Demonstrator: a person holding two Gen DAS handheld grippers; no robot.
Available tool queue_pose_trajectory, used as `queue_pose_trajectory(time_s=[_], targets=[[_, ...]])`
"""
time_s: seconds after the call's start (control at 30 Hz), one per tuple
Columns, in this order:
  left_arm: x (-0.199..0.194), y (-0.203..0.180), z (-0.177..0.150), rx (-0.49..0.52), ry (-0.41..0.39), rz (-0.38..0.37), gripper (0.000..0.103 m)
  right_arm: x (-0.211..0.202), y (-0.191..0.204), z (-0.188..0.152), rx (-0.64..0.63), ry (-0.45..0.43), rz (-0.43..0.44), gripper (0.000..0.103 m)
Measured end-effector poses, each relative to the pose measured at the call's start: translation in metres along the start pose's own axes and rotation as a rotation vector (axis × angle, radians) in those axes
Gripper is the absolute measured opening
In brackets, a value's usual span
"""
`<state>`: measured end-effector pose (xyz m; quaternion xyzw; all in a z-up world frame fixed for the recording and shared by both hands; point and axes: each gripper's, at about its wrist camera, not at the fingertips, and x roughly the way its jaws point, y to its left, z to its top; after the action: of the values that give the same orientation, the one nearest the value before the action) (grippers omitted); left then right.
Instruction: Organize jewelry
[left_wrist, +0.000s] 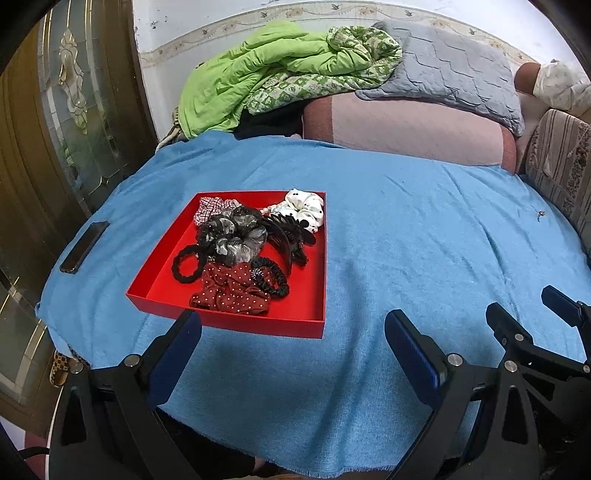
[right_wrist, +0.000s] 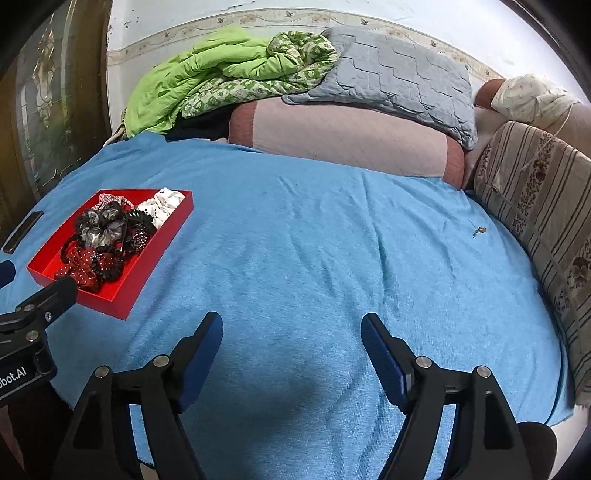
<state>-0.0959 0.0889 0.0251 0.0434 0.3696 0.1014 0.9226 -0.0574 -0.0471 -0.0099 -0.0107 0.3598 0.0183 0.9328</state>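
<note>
Both my grippers hover low over the blue cloth (right_wrist: 295, 240), fingers spread wide and holding nothing: the left gripper (left_wrist: 291, 328) at the near edge of the red tray (left_wrist: 236, 321), the right gripper (right_wrist: 291, 332) over bare cloth well right of it. The scrunchies (left_wrist: 240, 236) are heaped inside the tray. My left gripper's body reads "bot.AI".
</note>
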Motion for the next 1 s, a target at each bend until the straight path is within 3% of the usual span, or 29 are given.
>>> queue_pose_trajectory(time_s=[1.0], targets=[[0.011, 0.021, -0.005, -0.052, 0.048, 0.001, 0.099, 0.003, 0.017, -0.003, -0.049, 0.016, 0.006, 0.085]])
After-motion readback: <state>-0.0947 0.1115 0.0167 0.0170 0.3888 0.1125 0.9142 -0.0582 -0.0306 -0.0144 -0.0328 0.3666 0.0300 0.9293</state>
